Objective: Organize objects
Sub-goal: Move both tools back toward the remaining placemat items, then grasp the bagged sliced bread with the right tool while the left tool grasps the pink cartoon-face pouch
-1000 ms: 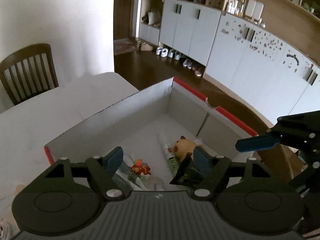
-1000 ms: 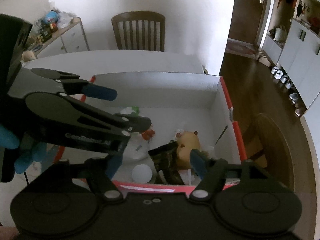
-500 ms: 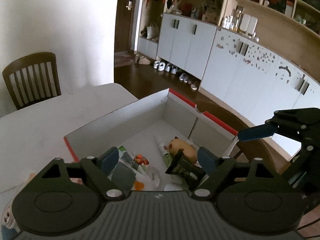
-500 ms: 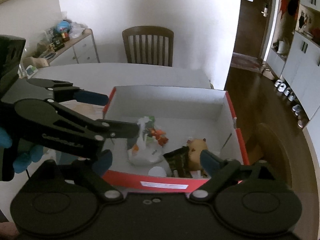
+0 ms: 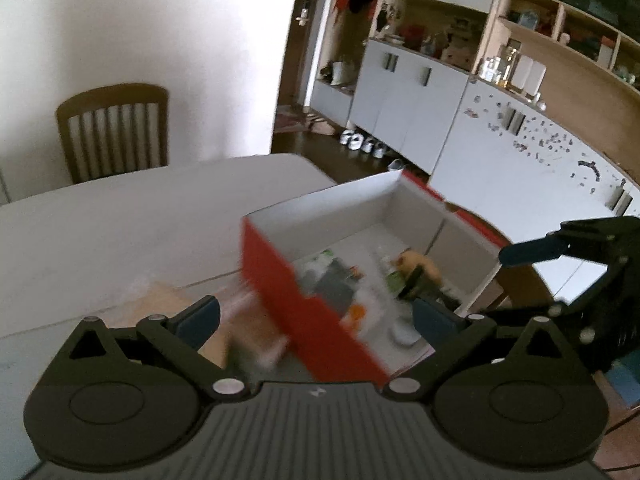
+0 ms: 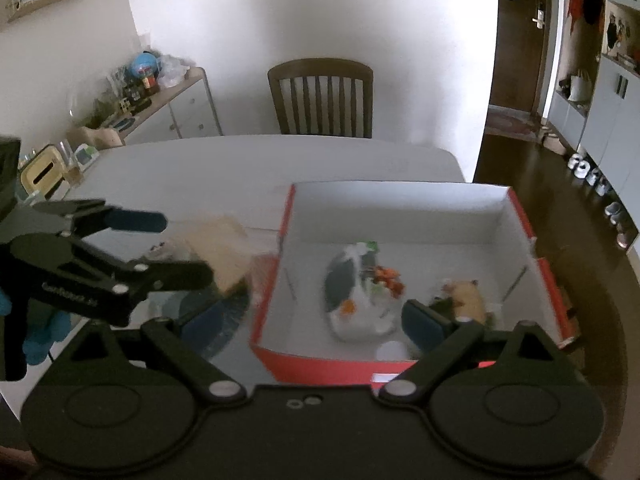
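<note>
Both grippers, left (image 5: 312,316) and right (image 6: 310,320), gape empty above the red box (image 6: 320,364) (lettering too blurred to read).

Both fisheye views are dim and flat, with the white wall (image 6: 312,12) at twelve o'clock the brightest area, washed pale as if by daylight from somewhere behind the cameras, while the dark floor toward three o'clock sinks into shadow. Motion blur smears the red box (image 5: 308,312) and its contents in the left wrist view, so the small items inside can hardly be told apart, and the things beside the box at nine o'clock in the right wrist view are equally soft. Straight lines bow toward the rims, and the corners fall to black vignette.
</note>
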`<state>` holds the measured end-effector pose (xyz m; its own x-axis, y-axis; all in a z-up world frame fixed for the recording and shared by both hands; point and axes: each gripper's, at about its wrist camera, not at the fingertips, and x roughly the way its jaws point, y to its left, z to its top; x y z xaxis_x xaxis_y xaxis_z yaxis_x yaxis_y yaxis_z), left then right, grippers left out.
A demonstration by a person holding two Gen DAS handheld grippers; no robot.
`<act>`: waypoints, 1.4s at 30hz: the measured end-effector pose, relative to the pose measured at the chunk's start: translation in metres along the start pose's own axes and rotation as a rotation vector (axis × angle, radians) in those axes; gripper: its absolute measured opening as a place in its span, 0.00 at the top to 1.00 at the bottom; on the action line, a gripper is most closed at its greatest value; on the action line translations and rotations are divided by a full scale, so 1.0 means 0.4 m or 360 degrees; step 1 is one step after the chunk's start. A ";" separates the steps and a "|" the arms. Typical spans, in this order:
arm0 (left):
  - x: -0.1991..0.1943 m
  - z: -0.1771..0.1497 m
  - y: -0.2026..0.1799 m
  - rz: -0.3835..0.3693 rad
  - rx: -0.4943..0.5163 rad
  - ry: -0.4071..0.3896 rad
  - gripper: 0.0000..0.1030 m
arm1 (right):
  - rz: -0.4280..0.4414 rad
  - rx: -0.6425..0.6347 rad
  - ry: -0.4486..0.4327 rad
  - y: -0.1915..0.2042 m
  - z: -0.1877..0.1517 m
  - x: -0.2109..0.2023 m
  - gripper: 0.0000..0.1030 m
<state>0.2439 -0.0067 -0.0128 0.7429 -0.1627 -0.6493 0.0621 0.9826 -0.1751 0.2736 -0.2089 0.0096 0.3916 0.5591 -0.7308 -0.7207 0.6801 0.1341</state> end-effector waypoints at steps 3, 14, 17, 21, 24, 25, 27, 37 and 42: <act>-0.028 -0.024 0.054 0.0038 0.0002 0.0005 0.00 | -0.0015 0.0020 0.0008 0.041 0.001 0.026 0.07; -0.072 -0.115 0.222 0.0115 0.0073 0.0029 0.00 | -0.0027 0.0061 0.0076 0.170 0.011 0.127 0.07; -0.066 -0.133 0.258 0.0113 0.0088 0.0054 0.00 | -0.0036 0.0060 0.0107 0.195 0.016 0.155 0.07; -0.059 -0.151 0.303 0.0130 0.0111 0.0064 0.00 | -0.0046 0.0068 0.0144 0.225 0.024 0.196 0.07; -0.048 -0.159 0.337 0.0162 0.0141 0.0068 0.00 | -0.0052 0.0049 0.0166 0.251 0.036 0.227 0.07; -0.044 -0.163 0.350 0.0175 0.0153 0.0068 0.00 | -0.0056 0.0033 0.0172 0.260 0.041 0.239 0.07; -0.034 -0.168 0.376 0.0192 0.0169 0.0069 0.00 | -0.0063 0.0010 0.0181 0.273 0.051 0.260 0.07; 0.044 -0.189 0.482 0.0196 0.0153 0.0150 0.00 | -0.0063 -0.0121 0.0211 0.308 0.115 0.390 0.08; 0.078 -0.192 0.505 0.0173 0.0153 0.0173 0.00 | -0.0061 -0.0235 0.0254 0.321 0.138 0.454 0.08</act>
<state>0.2284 0.1799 -0.1252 0.6725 -0.0589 -0.7377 0.0528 0.9981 -0.0316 0.2836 0.0061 -0.0690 0.3330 0.4440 -0.8319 -0.7877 0.6159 0.0134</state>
